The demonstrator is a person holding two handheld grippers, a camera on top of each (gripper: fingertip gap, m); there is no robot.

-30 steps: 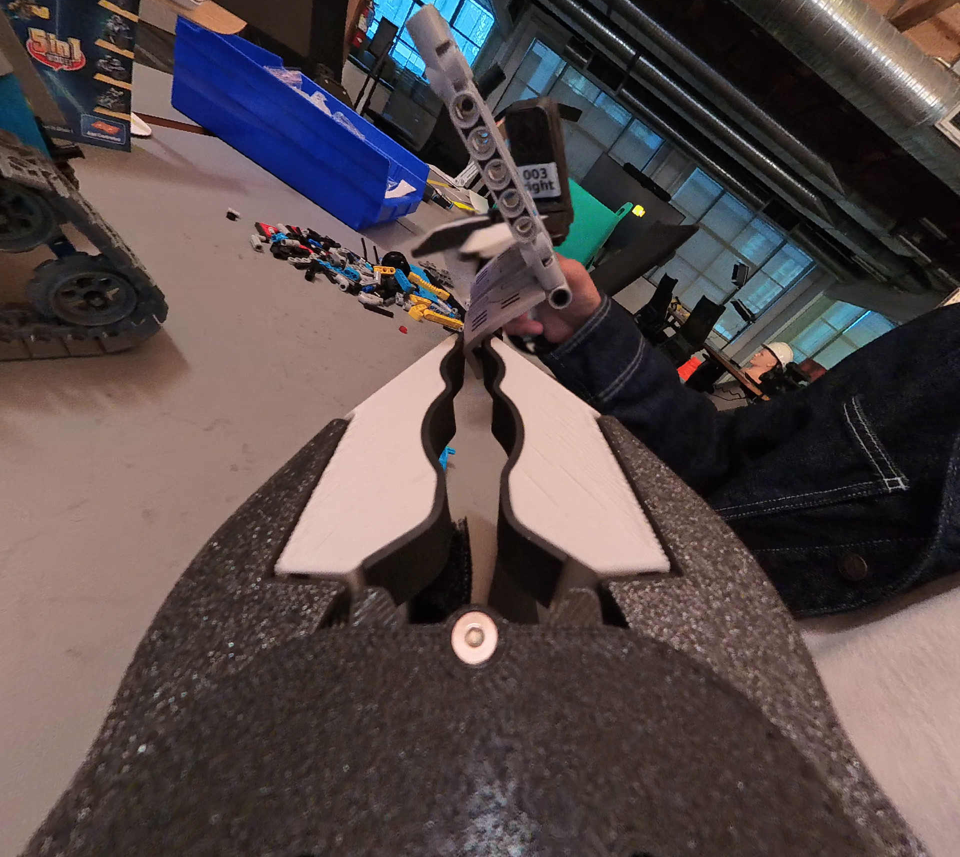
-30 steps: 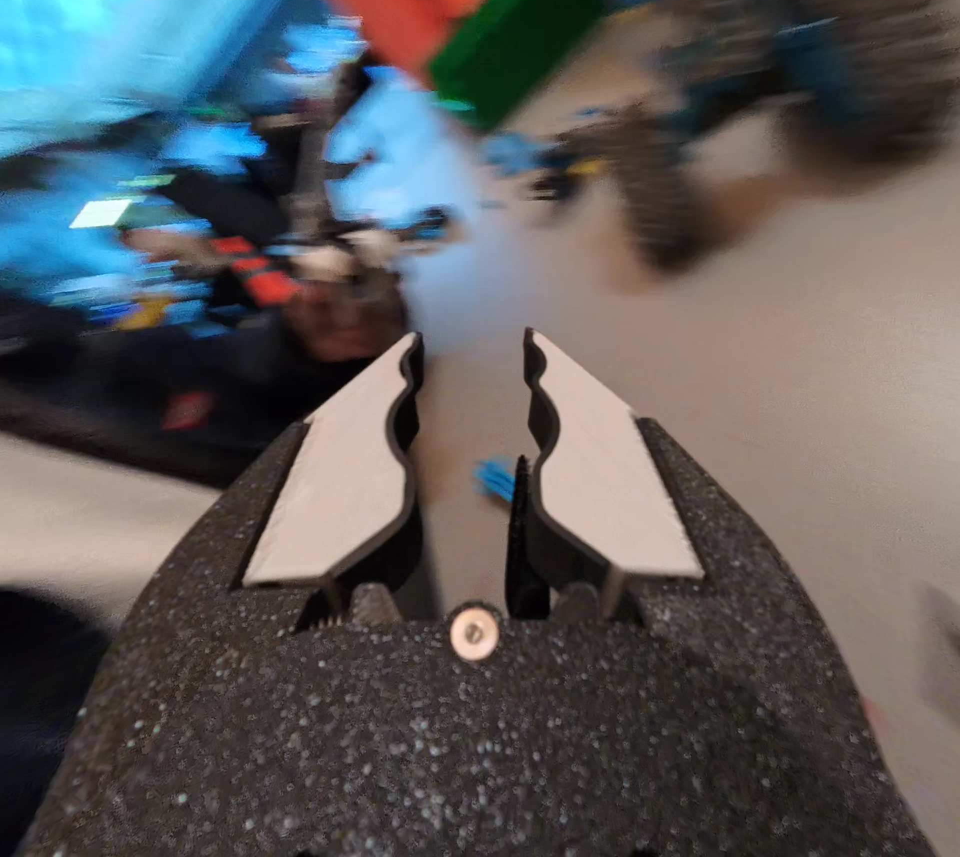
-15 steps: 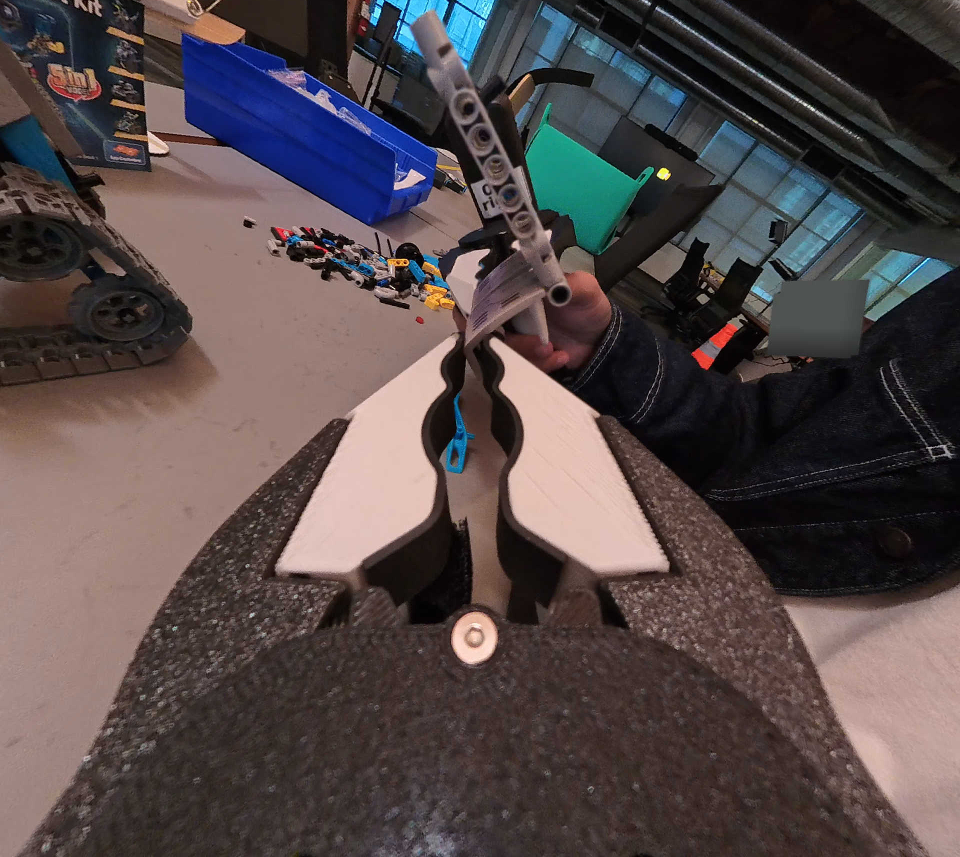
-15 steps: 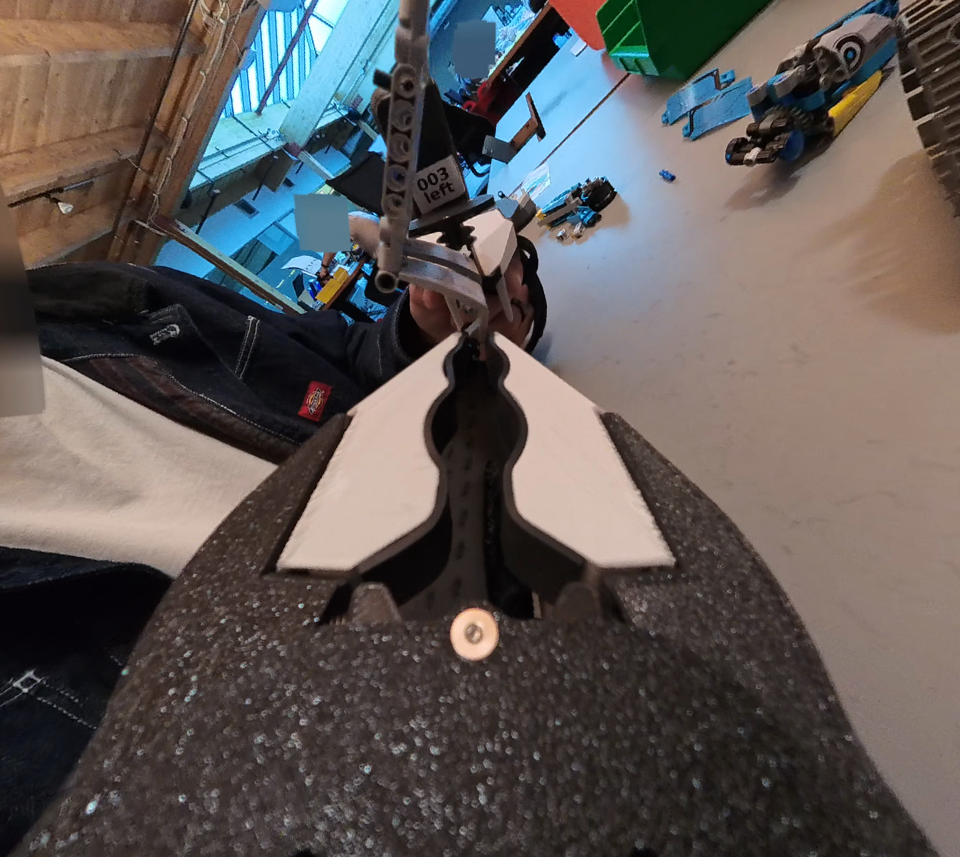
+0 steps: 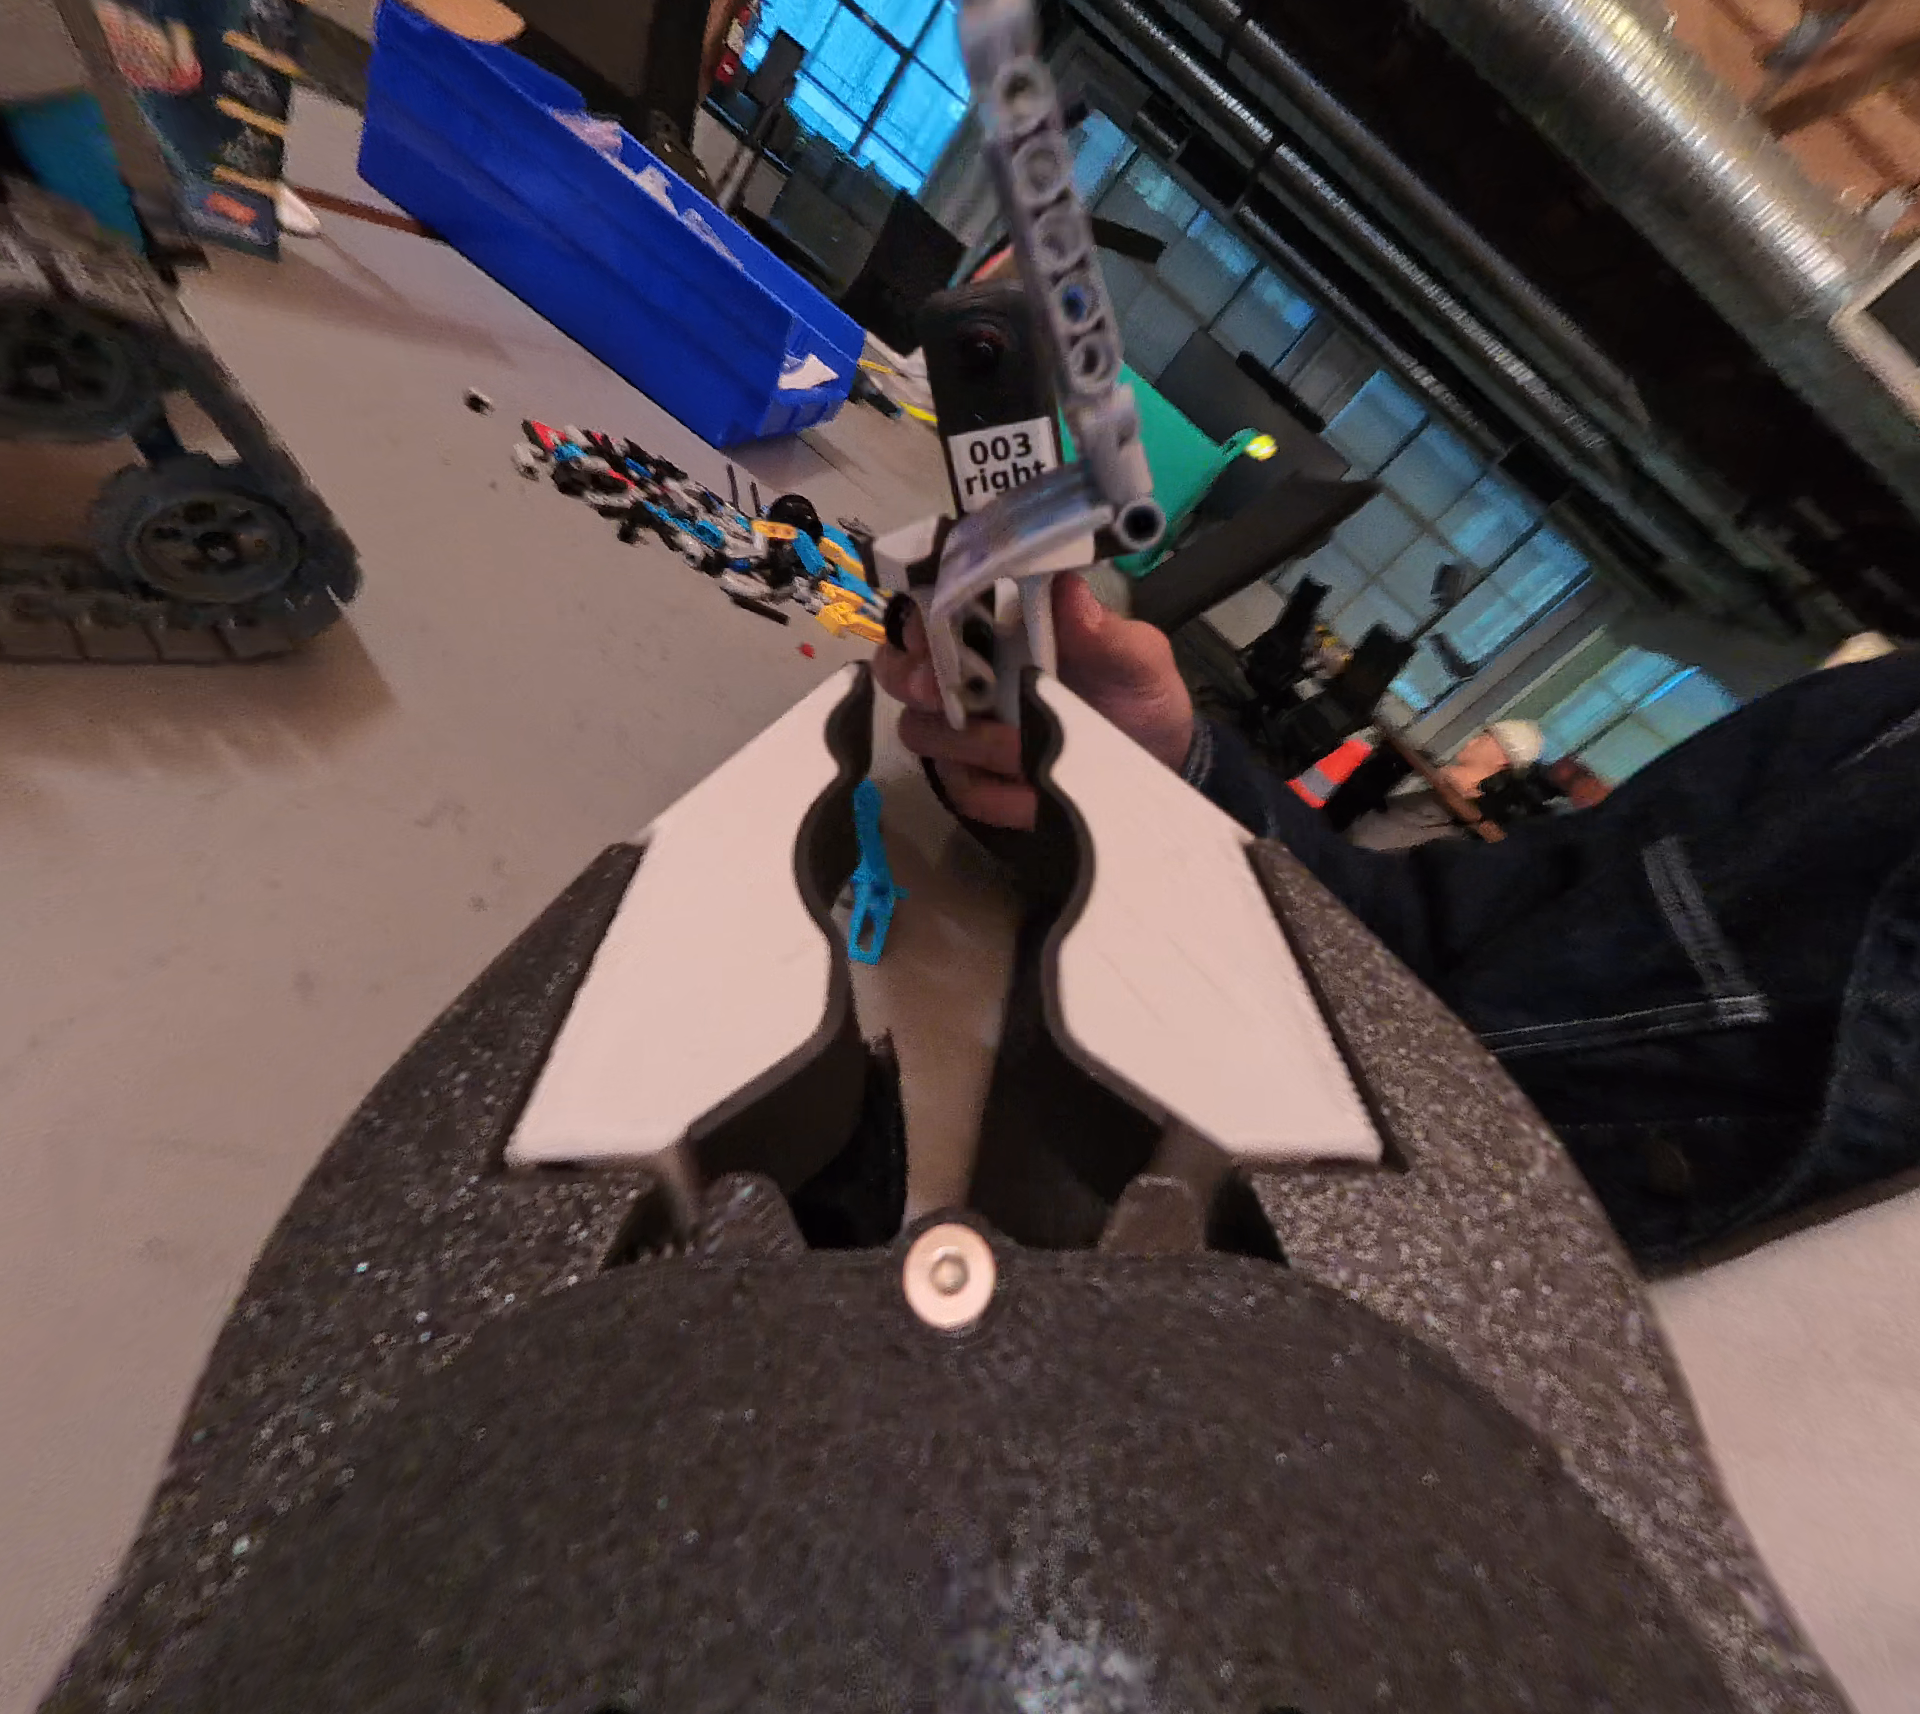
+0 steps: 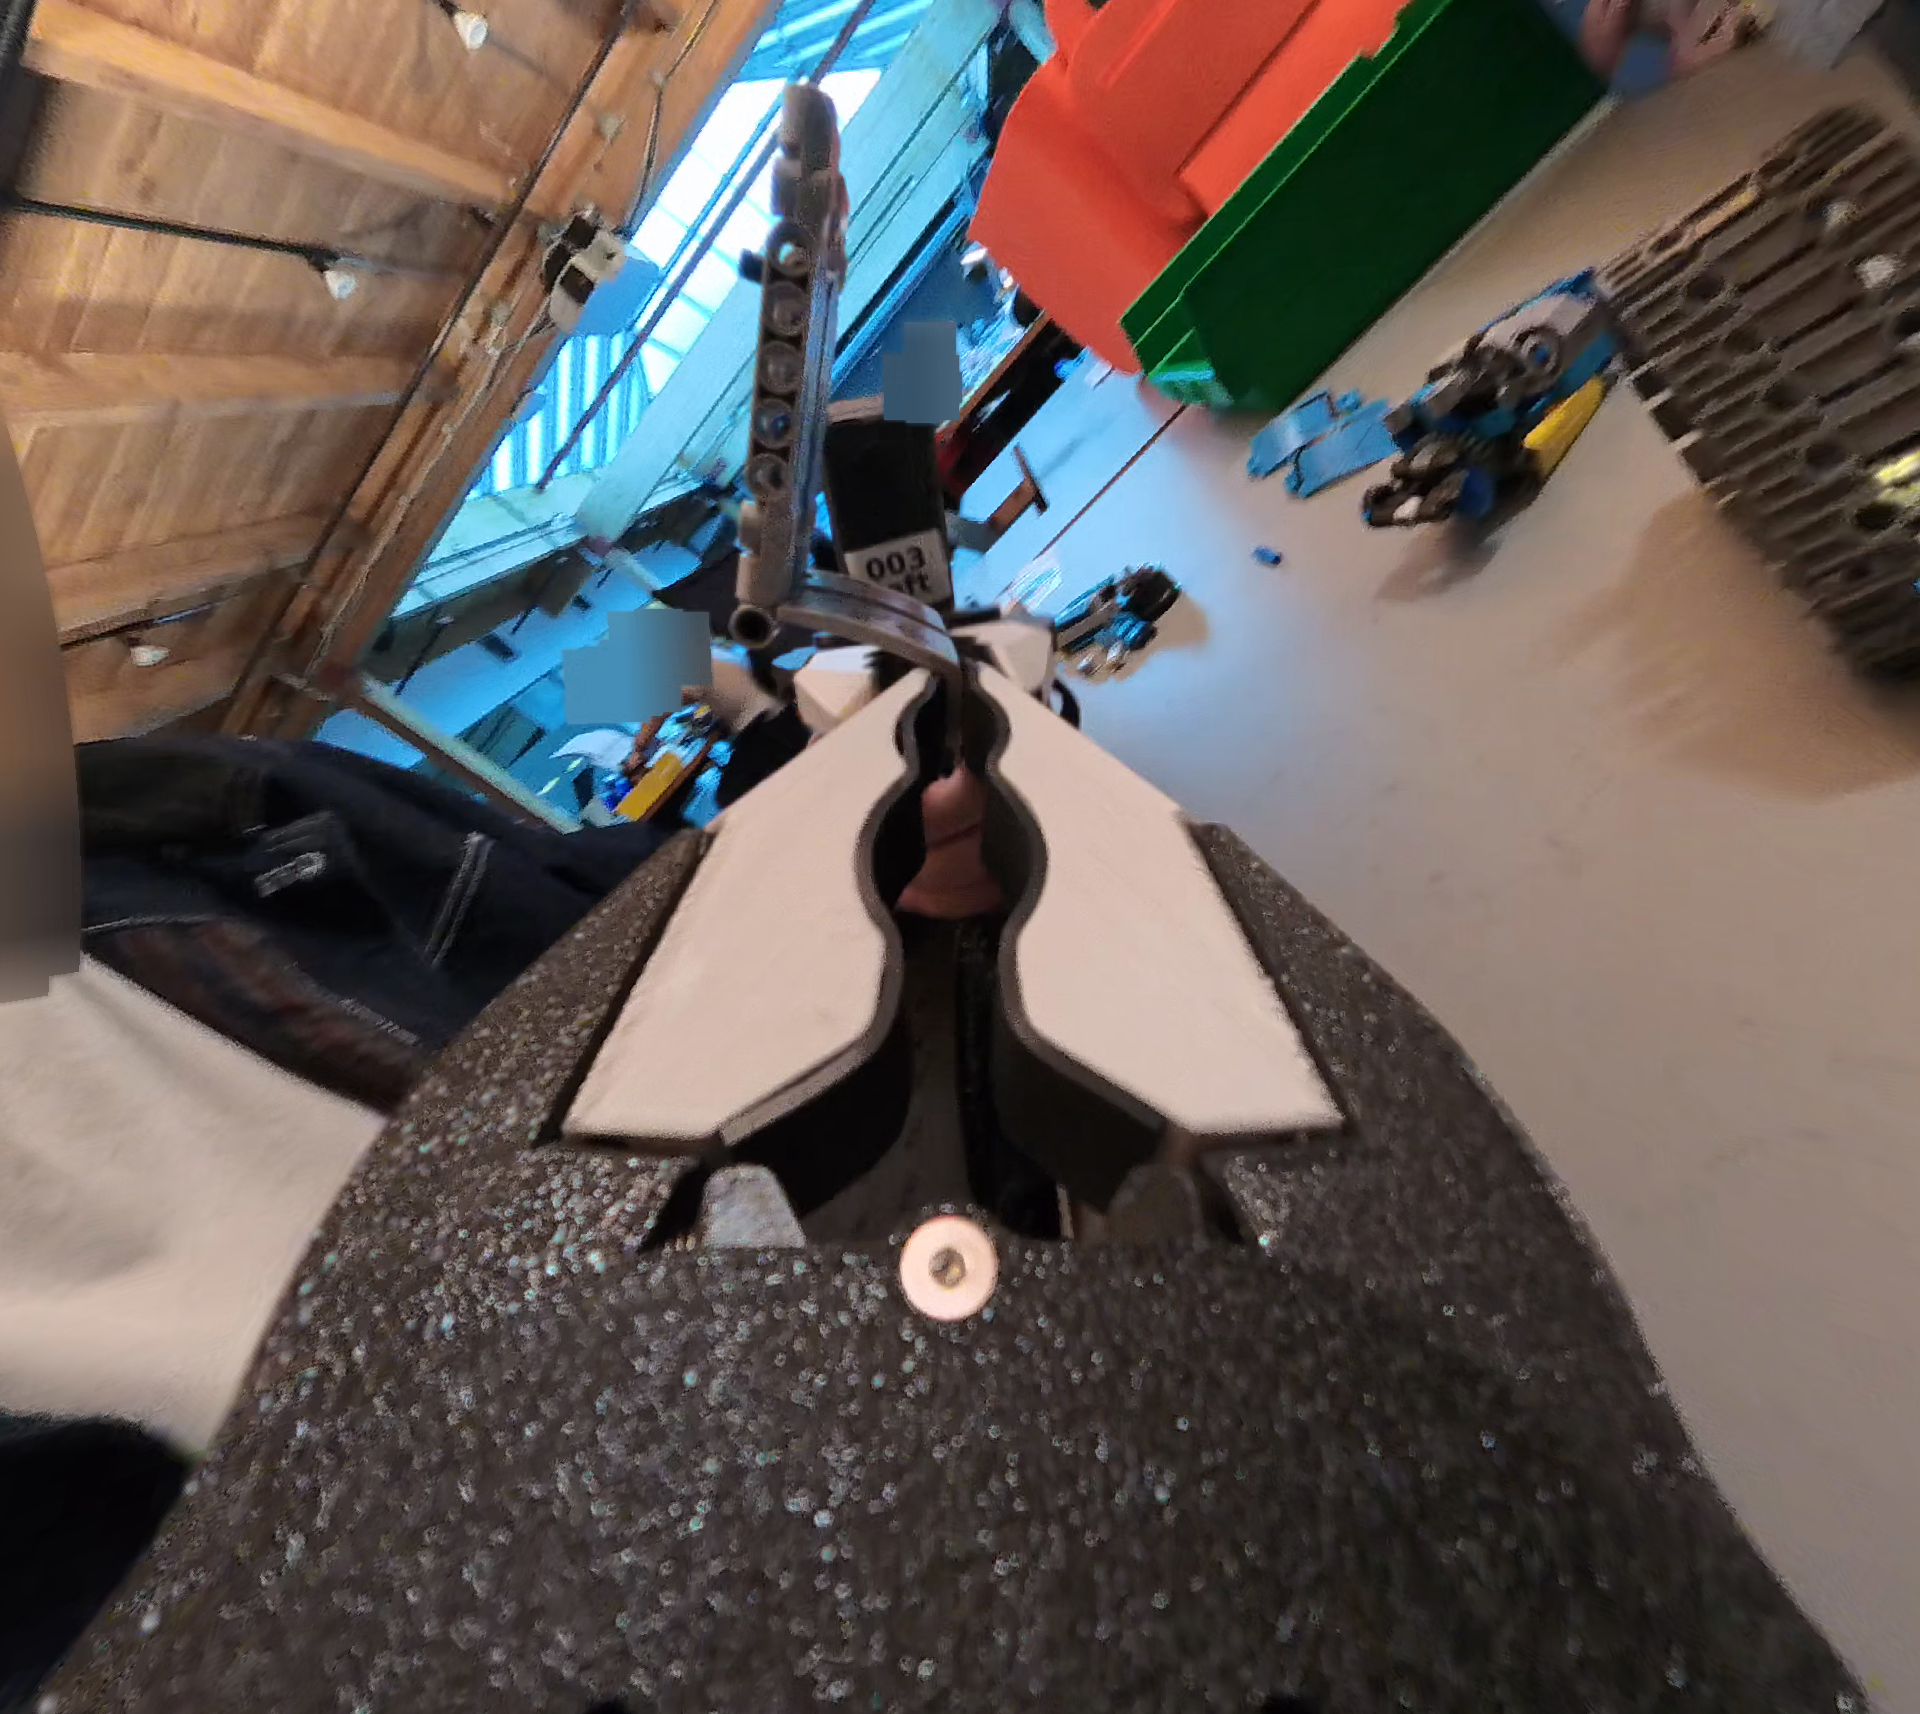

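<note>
Grey holed beam (image 5: 1044, 210) (upright), gripped at base.

I see my left gripper (image 5: 940, 688) has a rough, speckled black foam-like body, with smooth matt white finger plates and a shiny metal screw (image 5: 948, 1274). The right gripper (image 6: 951, 688) looks the same. The grey beam (image 5: 1049, 210) with holes is matt plastic. The table (image 5: 312, 885) is smooth, matt beige. The blue bin (image 5: 592, 230) is slightly glossy plastic. The sleeve (image 5: 1662, 885) is dark denim cloth. The ceiling planks (image 6: 260, 158) are rough wood.
</note>
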